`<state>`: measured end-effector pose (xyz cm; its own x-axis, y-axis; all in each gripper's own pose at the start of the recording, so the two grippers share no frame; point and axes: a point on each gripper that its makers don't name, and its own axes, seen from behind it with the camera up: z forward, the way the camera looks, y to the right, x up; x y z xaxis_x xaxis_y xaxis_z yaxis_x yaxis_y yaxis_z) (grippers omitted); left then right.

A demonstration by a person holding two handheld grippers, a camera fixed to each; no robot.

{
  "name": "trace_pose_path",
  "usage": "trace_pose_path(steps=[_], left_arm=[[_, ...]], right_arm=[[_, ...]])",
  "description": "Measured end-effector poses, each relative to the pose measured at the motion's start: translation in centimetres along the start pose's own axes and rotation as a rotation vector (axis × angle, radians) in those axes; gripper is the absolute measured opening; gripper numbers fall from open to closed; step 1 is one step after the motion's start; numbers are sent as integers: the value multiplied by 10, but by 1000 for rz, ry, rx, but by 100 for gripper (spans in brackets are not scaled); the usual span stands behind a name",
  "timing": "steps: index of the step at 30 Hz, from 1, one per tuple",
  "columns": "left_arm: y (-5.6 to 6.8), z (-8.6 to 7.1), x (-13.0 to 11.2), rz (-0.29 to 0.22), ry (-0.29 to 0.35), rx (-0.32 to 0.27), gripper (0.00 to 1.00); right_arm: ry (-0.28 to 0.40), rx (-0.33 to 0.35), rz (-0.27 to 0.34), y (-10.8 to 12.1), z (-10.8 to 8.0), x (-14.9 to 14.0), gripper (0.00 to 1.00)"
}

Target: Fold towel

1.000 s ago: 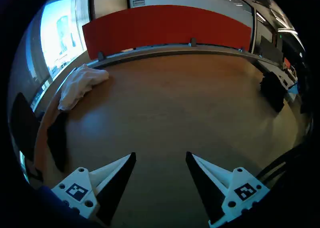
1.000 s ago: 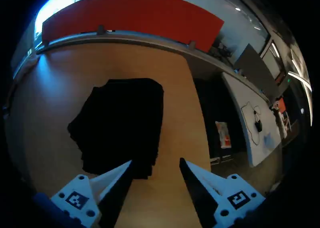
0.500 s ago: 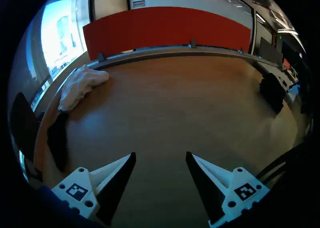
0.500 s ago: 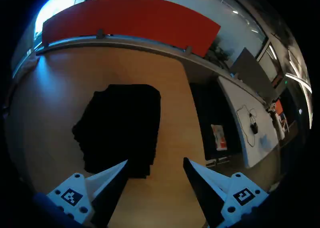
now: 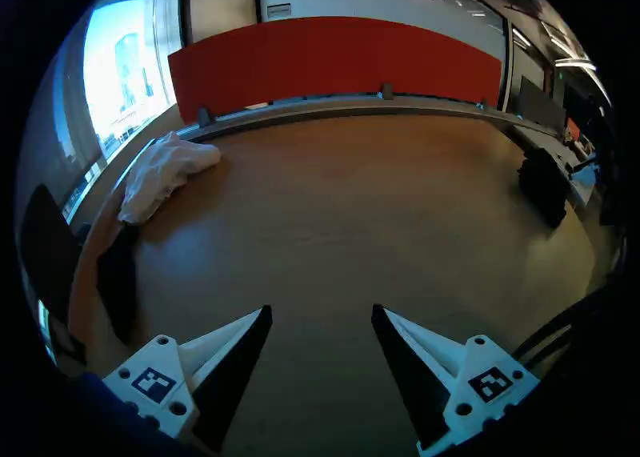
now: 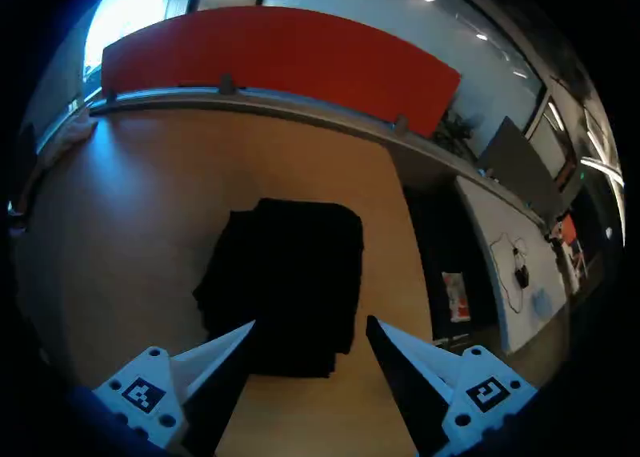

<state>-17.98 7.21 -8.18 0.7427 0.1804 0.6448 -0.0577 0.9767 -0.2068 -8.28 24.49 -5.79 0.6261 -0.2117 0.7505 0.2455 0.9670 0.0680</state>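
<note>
- Your right gripper [image 6: 310, 322] has its two fingers wide apart and holds nothing. The black towel [image 6: 284, 285] lies flat just ahead, with its near edge between the two tips.
- Your left gripper [image 5: 320, 309] is spread apart too, over bare table. A white cloth [image 5: 164, 173] lies far off to its left.
- The table [image 5: 344, 201] is brown wood. A red screen [image 5: 336, 57] stands along its far edge, next to a bright window [image 5: 120, 65].
</note>
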Motion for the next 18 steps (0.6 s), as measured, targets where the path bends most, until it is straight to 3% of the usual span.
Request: trace_pose_path(steps=[9,18], left_arm=[[-5,-5,-3,-7,2,8,92],[-7,-6,-4,-9,0,14,92]], right_arm=[[23,63,4,-33,15,19,97],[-7,91,10,-44,27,4,97]])
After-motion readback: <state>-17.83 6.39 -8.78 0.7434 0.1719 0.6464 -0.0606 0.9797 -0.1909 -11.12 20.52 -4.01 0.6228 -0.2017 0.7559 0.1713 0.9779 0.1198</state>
